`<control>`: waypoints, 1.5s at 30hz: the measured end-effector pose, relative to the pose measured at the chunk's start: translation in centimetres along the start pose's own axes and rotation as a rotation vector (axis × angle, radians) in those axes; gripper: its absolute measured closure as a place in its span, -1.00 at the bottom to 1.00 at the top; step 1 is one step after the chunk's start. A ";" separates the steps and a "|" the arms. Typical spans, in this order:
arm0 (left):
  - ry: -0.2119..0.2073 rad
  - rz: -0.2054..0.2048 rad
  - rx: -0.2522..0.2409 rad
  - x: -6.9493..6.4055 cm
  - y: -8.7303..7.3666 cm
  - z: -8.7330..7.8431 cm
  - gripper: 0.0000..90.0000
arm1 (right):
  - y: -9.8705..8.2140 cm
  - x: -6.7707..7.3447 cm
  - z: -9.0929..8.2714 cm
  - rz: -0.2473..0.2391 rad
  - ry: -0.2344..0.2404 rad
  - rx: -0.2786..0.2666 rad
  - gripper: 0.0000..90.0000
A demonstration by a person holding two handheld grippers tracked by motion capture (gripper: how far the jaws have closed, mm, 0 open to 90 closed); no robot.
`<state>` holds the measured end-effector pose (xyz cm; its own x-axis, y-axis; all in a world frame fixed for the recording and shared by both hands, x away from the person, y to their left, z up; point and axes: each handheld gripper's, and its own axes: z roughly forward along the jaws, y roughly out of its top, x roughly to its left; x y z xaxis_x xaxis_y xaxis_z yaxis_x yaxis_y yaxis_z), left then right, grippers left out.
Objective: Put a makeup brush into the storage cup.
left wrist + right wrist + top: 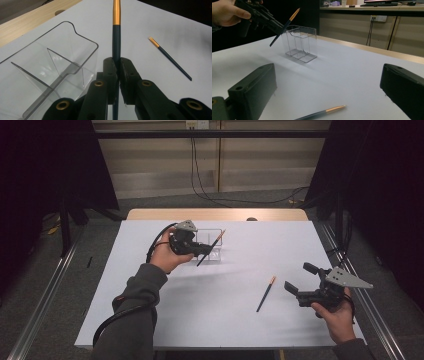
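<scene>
Clamped in the left gripper point(204, 251) is a dark brush point(211, 247) with an orange-gold ferrule, held above the table beside a clear plastic organizer point(214, 240) at the far middle of the white tabletop point(240, 320). Along the left gripper view, the pads point(125, 72) press on the handle of the brush point(116, 37), which runs straight up between them, and the organizer point(50, 65) just to the left reveals inner dividers. From the right gripper view, the held brush point(284, 27) slants over the box point(300, 43), tip up, not yet inside. At the near right, the right gripper point(296, 279) stands wide open with nothing between its jaws. Two brushes in all: the second brush point(266, 293) lies flat on the table just left of that open gripper, well apart from the one organizer.
</scene>
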<state>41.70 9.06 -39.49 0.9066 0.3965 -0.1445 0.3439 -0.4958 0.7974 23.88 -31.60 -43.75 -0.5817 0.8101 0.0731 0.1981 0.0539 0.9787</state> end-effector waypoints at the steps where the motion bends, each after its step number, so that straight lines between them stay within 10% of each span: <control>1: 0.001 -0.006 -0.005 0.0 0.0 0.0 0.86 | 0.0 0.0 0.0 0.003 -0.002 0.001 -0.99; 45: 0.062 -0.076 -0.219 -0.2 0.4 -1.1 0.86 | 0.1 0.0 -0.1 0.000 -0.005 0.001 -0.99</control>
<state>41.34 9.63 -38.51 0.8614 0.4758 -0.1780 0.3430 -0.2862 0.8947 23.82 -31.68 -43.68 -0.5777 0.8131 0.0721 0.1989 0.0546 0.9785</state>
